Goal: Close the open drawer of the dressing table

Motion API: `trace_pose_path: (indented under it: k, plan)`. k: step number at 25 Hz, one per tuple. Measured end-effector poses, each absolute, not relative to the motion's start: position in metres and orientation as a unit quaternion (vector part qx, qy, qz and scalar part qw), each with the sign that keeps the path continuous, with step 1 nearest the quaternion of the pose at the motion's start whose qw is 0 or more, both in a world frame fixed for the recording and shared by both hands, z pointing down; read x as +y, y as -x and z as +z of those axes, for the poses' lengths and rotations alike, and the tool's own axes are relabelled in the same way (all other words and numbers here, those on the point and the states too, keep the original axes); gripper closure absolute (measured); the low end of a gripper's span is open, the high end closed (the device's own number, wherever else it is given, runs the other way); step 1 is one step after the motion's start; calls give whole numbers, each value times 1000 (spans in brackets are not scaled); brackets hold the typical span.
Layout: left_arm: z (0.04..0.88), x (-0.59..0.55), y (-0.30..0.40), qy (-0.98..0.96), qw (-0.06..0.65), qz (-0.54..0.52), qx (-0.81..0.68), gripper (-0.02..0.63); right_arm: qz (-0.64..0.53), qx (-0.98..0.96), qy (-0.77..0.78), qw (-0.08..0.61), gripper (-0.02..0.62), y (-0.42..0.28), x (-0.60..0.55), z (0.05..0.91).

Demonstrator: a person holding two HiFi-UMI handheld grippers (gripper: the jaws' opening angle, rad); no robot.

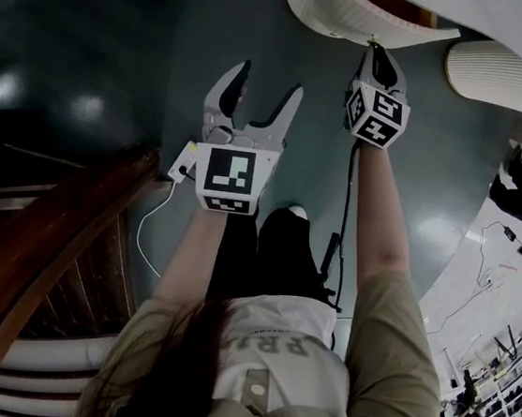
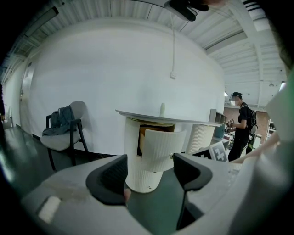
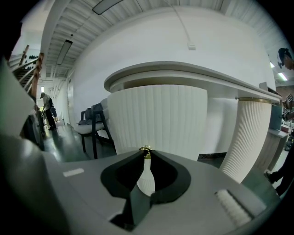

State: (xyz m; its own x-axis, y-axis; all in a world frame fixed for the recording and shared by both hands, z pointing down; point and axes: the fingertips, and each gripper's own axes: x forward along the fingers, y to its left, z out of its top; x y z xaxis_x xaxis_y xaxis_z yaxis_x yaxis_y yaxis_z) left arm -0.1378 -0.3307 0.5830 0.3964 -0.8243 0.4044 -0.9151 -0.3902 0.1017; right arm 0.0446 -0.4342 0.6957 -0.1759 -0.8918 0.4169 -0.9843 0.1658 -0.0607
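The drawer (image 1: 358, 21) juts out on the far side, dead ahead of the right gripper (image 1: 373, 47), which is pinched on its knob (image 3: 145, 149), so the push likely runs straight away; the left gripper (image 1: 270, 79), spread and empty, hangs nearer, to the left.

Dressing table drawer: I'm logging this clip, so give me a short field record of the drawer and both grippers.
drawer: white, ribbed front, open, wooden inside showing
knob: small, gold, on the drawer front
right gripper: jaws closed on the knob
left gripper: jaws apart, nothing between them, short of the drawer
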Motion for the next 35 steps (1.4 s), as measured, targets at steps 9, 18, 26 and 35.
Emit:
trace_pose_path:
  k: [9,18,26,35]
  plan:
    - [583,-336,135,-823,157,139,-528,278,170,-740,-638,127,549,-46,-454,694]
    - [585,-347,132,-823,153,134,-530,278,164,-739,-643,115,549,-47,-470,691]
    - [580,-371,132,-823,156,123,-532,278,169,-737,-645,113,549,-47,-487,691]
    - [589,-387,128,-823,161,135,-528,278,176,-735,-648,91,549,-50,-507,688]
